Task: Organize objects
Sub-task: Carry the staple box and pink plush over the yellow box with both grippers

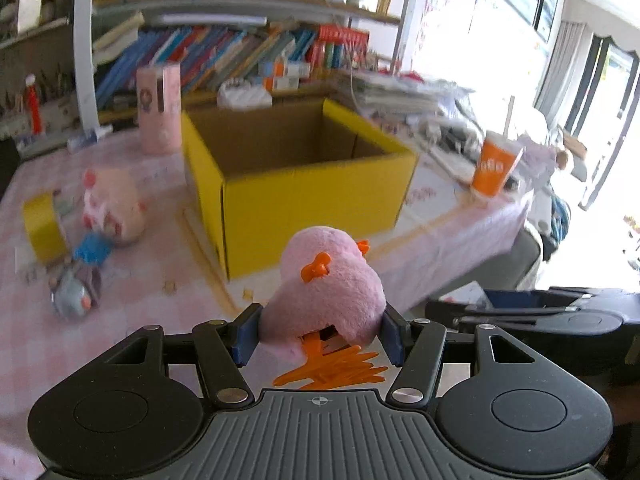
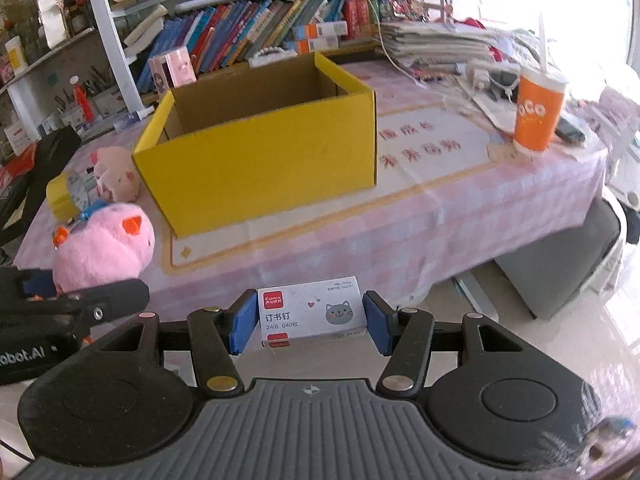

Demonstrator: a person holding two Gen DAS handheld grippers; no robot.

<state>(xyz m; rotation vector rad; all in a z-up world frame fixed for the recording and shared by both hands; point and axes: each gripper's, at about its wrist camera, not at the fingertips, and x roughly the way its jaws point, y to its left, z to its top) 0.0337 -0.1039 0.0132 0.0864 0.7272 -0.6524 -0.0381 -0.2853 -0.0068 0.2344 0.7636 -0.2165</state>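
The left gripper (image 1: 320, 334) has its jaws closed on a pink plush (image 1: 326, 280), whose orange feet hang down between them. The right gripper (image 2: 311, 322) has its jaws clamped on a staple box (image 2: 312, 316). Ahead of both jaws, on the desk (image 2: 440, 216), stands an open yellow box (image 2: 260, 168). Left of it lie a pig plush (image 2: 114, 172) and a tape roll (image 1: 40, 226); to the right stands an orange cup (image 2: 538, 114).

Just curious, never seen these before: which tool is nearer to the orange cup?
Likely the right tool: the orange cup stands at the table's right end, on its side. The left tool, holding the pink plush, sits further left.
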